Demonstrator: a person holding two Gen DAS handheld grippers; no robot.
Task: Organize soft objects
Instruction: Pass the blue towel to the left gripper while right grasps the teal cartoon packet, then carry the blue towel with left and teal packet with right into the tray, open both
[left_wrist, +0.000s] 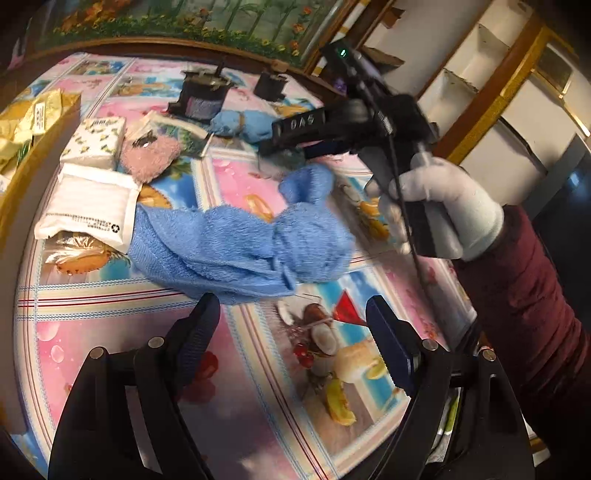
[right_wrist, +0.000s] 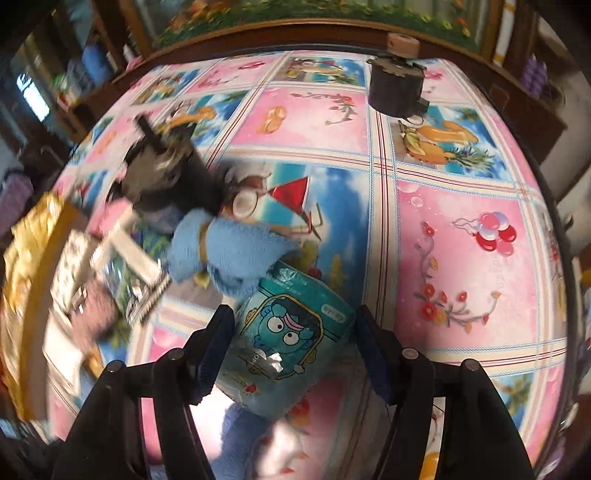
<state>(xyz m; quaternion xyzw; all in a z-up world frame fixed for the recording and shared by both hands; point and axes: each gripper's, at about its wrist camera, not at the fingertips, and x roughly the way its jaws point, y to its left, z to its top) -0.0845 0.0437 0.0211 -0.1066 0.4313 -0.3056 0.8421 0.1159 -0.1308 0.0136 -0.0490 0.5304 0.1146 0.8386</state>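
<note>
The counter (left_wrist: 122, 332) is a round surface under a glossy cloth of pink and blue squares printed with fruit, cocktails, flowers and balloons.

The largest soft thing is a blue terry towel (left_wrist: 236, 243), crumpled into a long heap near the middle of the counter, its near edge just beyond the left claw's tips. Toward the left edge lie two white packs: a ribbed one (left_wrist: 90, 206) with small printed lines and a recycling mark, too small to read, touching the towel, and one printed with butterflies (left_wrist: 96, 142) just behind it. A fuzzy pink piece (left_wrist: 149, 160) sits beside them. A gold-coloured box (left_wrist: 35, 125) stands at the left edge.

A smaller blue plush thing (right_wrist: 229, 251) with a tan band lies farther in, toward the far side. Just before it is a teal packet (right_wrist: 284, 350) with a wide-eyed blue cartoon face; its print is not legible. Two dark cylindrical objects (left_wrist: 201, 98) (left_wrist: 271, 86) stand near the far edge.

The left claw (left_wrist: 291, 325) is spread wide over bare cloth, holding nothing. The right claw (right_wrist: 295, 343) stands wide with the teal packet between its fingers, not clearly touching it. In the left view its body reads "DAS", and a white-gloved hand (left_wrist: 443, 210) grips the handle.
</note>
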